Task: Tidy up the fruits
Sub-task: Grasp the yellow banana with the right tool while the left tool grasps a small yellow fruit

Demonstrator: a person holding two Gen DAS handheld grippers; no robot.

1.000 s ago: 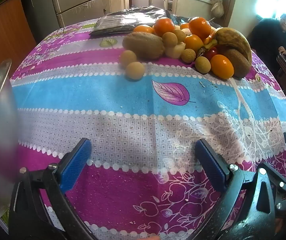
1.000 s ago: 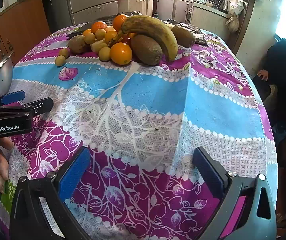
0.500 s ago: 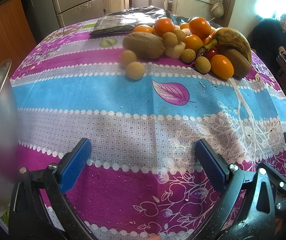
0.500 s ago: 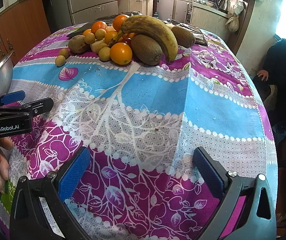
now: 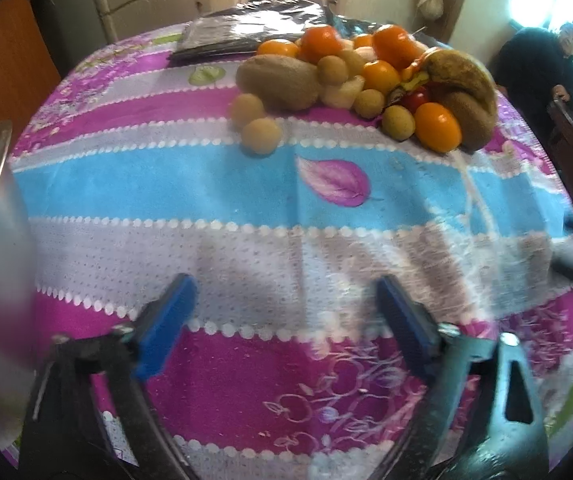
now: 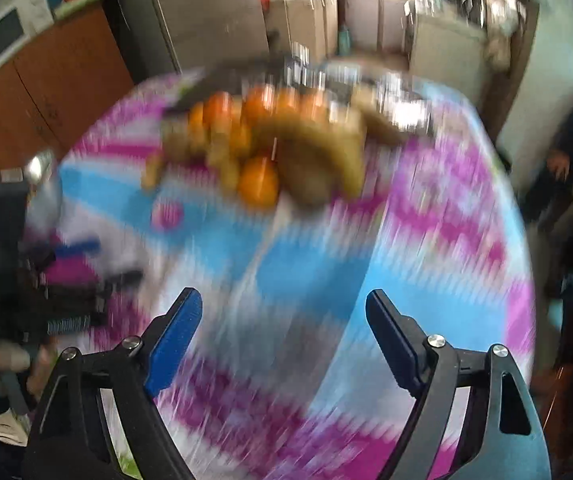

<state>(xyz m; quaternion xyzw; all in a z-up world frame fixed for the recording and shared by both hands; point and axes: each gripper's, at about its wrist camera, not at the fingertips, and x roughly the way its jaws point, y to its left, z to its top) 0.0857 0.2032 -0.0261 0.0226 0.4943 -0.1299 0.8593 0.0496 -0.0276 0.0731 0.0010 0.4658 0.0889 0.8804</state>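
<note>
Fruits (image 5: pixel 366 80) lay heaped well ahead of both grippers, on the far part of the tablecloth (image 5: pixel 286 208). The left gripper (image 5: pixel 282 320) hung wide apart and empty over the near purple band; two small round fruits (image 5: pixel 260 136) sat nearest it, ahead and slightly left, then a kiwi (image 5: pixel 278 82), oranges and a banana (image 5: pixel 462 76) beyond. The right gripper (image 6: pixel 282 328), also spread wide and empty, faced the blurred pile (image 6: pixel 270 152) straight ahead.

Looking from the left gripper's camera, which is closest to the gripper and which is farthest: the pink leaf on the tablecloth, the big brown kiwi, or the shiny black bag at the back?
From the left gripper, nearest first:
1. Pink leaf, printed on the blue stripe, slightly right of centre.
2. Big brown kiwi, at the left end of the fruit pile.
3. Shiny black bag, flat at the table's far edge, behind the fruit.
</note>
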